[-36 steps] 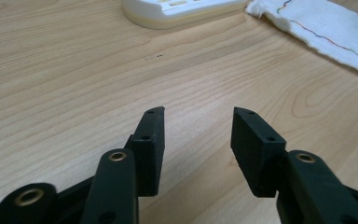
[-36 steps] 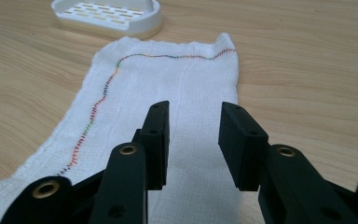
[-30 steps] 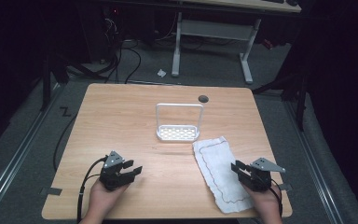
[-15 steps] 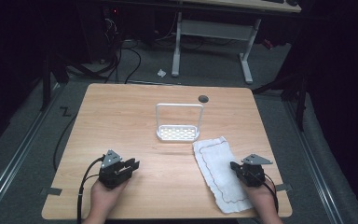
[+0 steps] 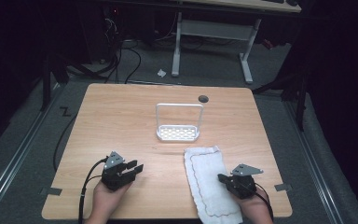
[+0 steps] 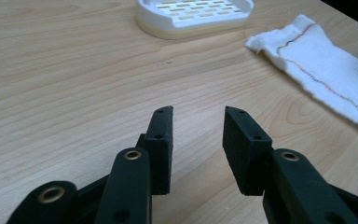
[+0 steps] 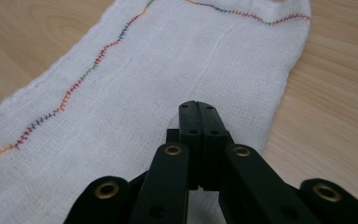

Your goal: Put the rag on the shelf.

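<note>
A white cloth (image 5: 209, 182) with coloured stitching lies flat at the table's front right, also seen as the cloth (image 7: 168, 79) and the cloth (image 6: 326, 70). My right gripper (image 5: 224, 178) hovers over the cloth's right side, jaws pressed together with nothing between them; the right gripper (image 7: 198, 106) points across the fabric. My left gripper (image 5: 136, 167) rests low over bare wood at the front left, open; the left gripper (image 6: 198, 114) holds nothing. A white slotted rack (image 5: 178, 134) with a tall wire handle stands at mid-table, its base, the rack (image 6: 193, 14), ahead of the left jaws.
The wooden table (image 5: 121, 121) has a round dark grommet (image 5: 203, 98) near its far edge. Cables trail from both grippers off the front edge. Beyond the table stand another desk's white legs (image 5: 177, 42) and floor cables.
My right gripper has turned and moved left over the cloth, and its jaws have come together. My left gripper has shifted slightly and stays open.
</note>
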The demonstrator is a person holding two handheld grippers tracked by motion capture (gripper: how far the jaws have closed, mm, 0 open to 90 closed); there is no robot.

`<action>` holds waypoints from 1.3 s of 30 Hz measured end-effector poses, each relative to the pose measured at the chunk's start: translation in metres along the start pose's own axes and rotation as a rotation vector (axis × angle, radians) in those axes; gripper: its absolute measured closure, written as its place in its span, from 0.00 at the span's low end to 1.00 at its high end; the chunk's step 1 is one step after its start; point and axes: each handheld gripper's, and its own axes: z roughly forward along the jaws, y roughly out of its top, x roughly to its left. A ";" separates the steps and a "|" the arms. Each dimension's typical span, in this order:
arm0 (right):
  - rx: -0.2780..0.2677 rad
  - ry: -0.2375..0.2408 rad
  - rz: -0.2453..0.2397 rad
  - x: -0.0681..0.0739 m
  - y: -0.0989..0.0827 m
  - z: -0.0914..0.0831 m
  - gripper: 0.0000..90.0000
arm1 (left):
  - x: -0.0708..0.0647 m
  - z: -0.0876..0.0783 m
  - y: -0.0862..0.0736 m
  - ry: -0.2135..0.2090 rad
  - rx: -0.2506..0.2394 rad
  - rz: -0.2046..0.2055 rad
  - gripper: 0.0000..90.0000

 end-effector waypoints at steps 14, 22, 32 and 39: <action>0.009 0.131 -0.125 0.054 0.019 0.025 1.00 | -0.046 0.026 -0.002 -0.163 0.052 0.034 0.79; 0.015 0.170 -0.209 0.083 0.025 0.033 1.00 | -0.079 0.042 -0.009 -0.164 0.171 0.149 0.94; 0.006 0.225 -0.239 0.095 0.024 0.033 1.00 | -0.073 0.049 -0.004 -0.120 0.148 0.152 0.94; 0.002 0.127 -0.168 0.074 0.040 0.048 0.99 | -0.080 0.045 -0.009 -0.149 0.154 0.176 0.92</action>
